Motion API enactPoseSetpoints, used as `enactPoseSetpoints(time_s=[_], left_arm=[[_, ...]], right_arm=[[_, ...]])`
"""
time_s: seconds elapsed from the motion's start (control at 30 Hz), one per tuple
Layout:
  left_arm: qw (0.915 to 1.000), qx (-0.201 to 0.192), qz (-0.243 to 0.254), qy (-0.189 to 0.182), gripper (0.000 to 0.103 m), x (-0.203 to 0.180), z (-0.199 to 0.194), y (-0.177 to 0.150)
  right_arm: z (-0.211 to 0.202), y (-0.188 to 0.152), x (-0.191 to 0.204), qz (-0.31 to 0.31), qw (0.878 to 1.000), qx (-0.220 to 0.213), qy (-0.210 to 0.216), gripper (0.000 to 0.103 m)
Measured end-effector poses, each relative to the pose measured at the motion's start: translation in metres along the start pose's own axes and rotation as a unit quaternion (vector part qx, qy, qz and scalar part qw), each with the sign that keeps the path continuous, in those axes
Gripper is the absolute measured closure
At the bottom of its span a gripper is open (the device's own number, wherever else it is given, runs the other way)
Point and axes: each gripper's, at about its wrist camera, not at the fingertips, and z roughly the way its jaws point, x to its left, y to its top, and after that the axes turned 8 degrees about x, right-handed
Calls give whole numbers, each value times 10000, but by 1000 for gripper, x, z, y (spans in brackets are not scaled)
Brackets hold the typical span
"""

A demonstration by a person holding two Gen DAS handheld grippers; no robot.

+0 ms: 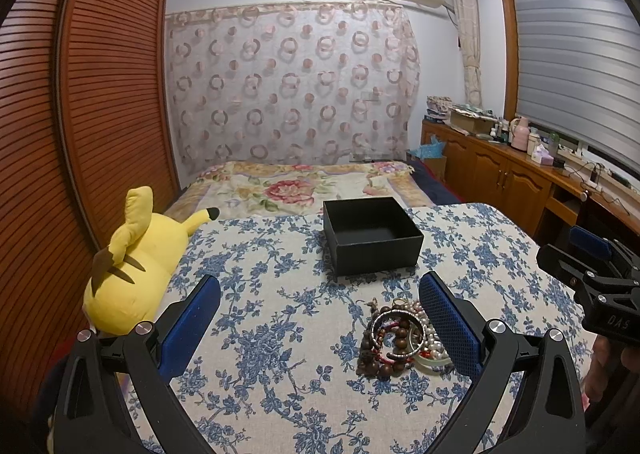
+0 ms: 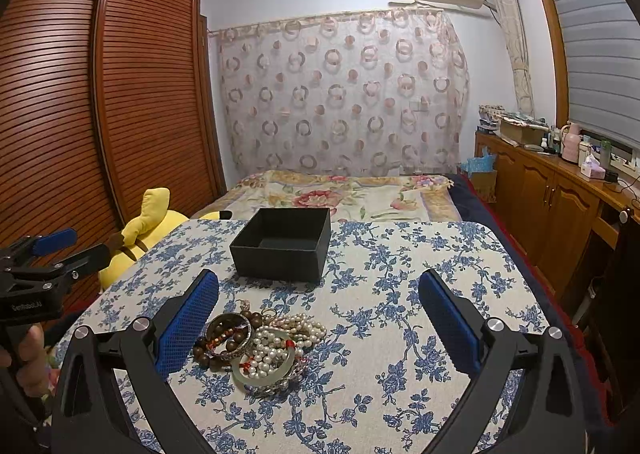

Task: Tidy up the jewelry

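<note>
Working over a table in a blue-flowered cloth (image 2: 400, 274) at the foot of a bed (image 2: 340, 193), you held both grippers wide and empty. The jewelry pile (image 2: 260, 346) lay near the black box (image 2: 284, 244), just inside your right gripper (image 2: 318, 318) by its left-hand finger, and beside the right-hand finger of your left gripper (image 1: 320, 322).

One black box (image 2: 282, 244) sits far on the table. One heap of jewelry (image 2: 260, 346) lies near: one pale green bangle (image 2: 267, 381), one patterned metal bangle (image 2: 229, 338), and strands of pearls and dark wooden beads too tangled to count. One yellow plush toy (image 1: 128, 270) lies left. Two grippers are in view.
</note>
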Motion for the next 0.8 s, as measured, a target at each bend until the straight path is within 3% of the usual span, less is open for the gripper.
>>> enactPoseSetpoints(time_s=[0.8], left_arm=[[10000, -21, -7, 3, 7, -1, -2, 1]], right_arm=[[-1, 0, 1, -9, 10000, 5, -9, 2]])
